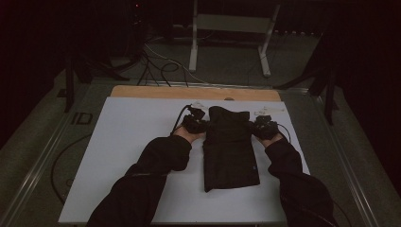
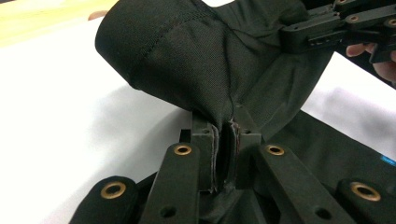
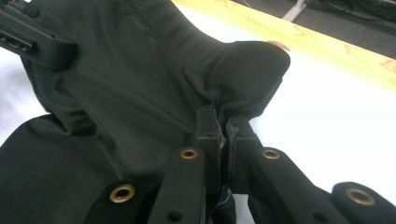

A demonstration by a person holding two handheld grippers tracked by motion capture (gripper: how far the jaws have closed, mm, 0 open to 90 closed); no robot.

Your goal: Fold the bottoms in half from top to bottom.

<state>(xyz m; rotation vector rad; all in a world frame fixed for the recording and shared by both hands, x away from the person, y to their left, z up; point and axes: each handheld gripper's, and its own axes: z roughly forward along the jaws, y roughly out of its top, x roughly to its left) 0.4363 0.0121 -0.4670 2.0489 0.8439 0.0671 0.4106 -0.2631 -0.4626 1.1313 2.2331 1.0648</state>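
Observation:
A folded black garment (image 1: 230, 149) lies lengthwise in the middle of the white table top (image 1: 132, 142). Its far end is lifted and curls back toward me. My left gripper (image 1: 202, 124) pinches the garment's left edge, and in the left gripper view its jaws are shut on a fold of the black cloth (image 2: 196, 60). My right gripper (image 1: 255, 126) pinches the right edge, and the right gripper view has its jaws shut on the black cloth (image 3: 140, 88) too. In the left gripper view the right gripper (image 2: 336, 28) comes in at the top right. The left gripper's jaw (image 3: 32, 39) crosses the right gripper view's upper left.
A wooden strip (image 1: 194, 92) runs along the table's far edge. Beyond it, cables (image 1: 156, 66) lie on the dark floor near a white frame stand (image 1: 231, 28). Metal rails (image 1: 38, 165) flank the table on both sides.

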